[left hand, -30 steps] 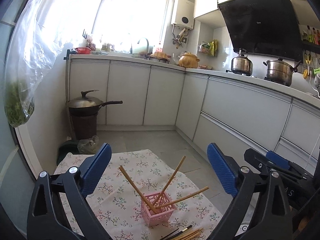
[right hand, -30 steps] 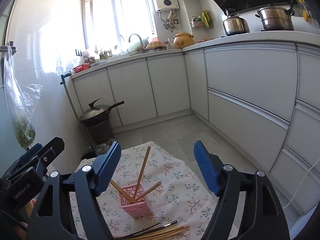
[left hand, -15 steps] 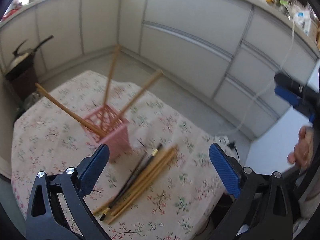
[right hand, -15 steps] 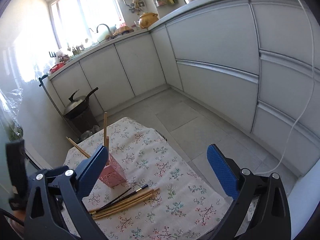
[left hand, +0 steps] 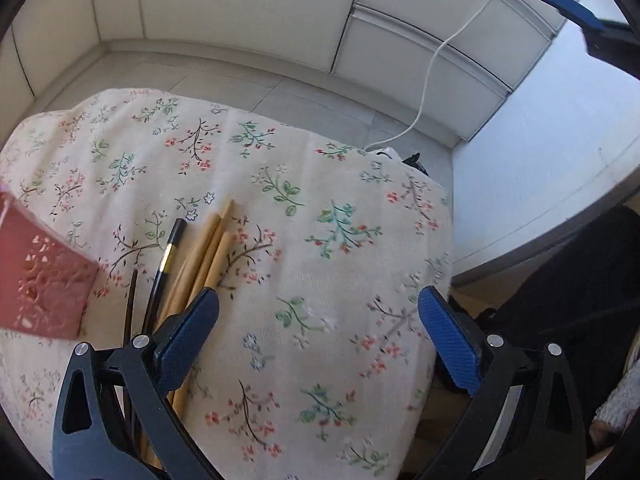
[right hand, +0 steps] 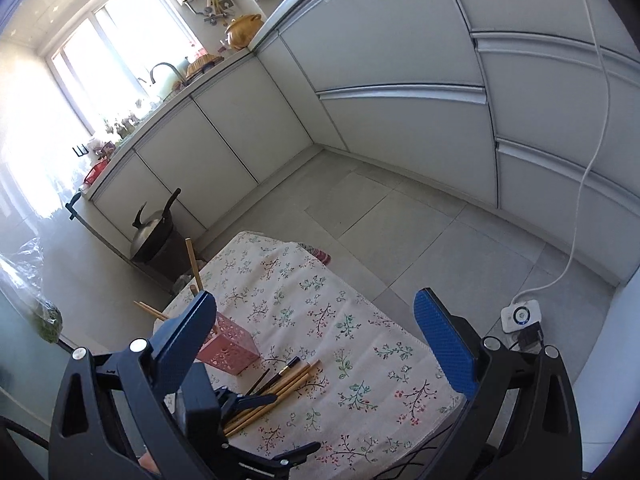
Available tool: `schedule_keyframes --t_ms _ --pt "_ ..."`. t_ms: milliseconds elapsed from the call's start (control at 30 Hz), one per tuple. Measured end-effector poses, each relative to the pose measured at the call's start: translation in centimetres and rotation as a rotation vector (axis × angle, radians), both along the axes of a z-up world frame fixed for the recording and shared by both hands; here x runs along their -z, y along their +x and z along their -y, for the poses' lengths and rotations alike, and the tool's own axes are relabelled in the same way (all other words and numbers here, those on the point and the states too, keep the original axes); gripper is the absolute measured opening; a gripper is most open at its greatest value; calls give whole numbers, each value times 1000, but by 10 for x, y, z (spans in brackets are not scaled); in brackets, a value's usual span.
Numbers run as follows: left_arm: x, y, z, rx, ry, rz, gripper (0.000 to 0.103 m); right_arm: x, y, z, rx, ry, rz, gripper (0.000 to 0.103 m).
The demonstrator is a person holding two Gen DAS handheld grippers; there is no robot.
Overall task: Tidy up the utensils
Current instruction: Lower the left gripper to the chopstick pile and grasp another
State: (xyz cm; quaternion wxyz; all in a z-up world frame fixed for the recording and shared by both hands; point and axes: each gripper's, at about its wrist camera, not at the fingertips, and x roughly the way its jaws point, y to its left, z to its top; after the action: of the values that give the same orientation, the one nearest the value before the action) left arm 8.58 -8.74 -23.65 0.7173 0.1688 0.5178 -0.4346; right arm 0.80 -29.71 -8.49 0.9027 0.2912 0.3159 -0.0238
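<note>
While wide-jawed, left gripper over chopsticks

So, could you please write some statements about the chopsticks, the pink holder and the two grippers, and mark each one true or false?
1. Loose chopsticks lie on the floral tablecloth. True.
2. The pink holder is empty. False: several wooden chopsticks stand in it.
3. The left gripper is closed on a chopstick. False: its jaws stand open, with only cloth between them, and the loose chopsticks lie by its left finger.
4. The right gripper is open and holds nothing. True.
5. All loose chopsticks are wooden. False: two are dark.
</note>
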Motion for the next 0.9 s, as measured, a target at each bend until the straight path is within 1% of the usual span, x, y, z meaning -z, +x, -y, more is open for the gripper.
schedule_keyframes --t_ms 133,233,300,367,400,467,600,667,733,833,867,900 --pt "14 19 4 -37 10 -43 93 4 3 5 -3 28 -24 96" --pt "21 23 11 -19 14 -64 89 4 4 8 -9 60 -29 96" --pt "23 23 15 -11 30 -67 77 4 4 10 -10 76 -30 96" --pt "29 29 16 -38 53 -77 73 4 3 13 -10 86 -29 96" --pt "29 29 16 -41 48 -76 72 5 3 13 -10 87 -30 96" --pt "27 29 17 -47 72 -61 71 5 3 14 -10 87 -36 96" --pt "12 28 10 -52 38 -37 71 8 5 13 -16 97 -49 96" --pt "8 29 8 -58 33 -25 71 8 6 13 -18 95 -54 96" --pt "12 32 7 -65 56 -24 71 8 7 11 -22 88 -59 96" --pt "29 33 5 -65 118 -37 69 10 8 10 -27 81 -66 96" --pt "27 31 4 -57 111 -19 69 10 8 10 -27 82 -69 96" --pt "28 32 5 -64 122 -20 66 11 8 11 -27 84 -73 96"
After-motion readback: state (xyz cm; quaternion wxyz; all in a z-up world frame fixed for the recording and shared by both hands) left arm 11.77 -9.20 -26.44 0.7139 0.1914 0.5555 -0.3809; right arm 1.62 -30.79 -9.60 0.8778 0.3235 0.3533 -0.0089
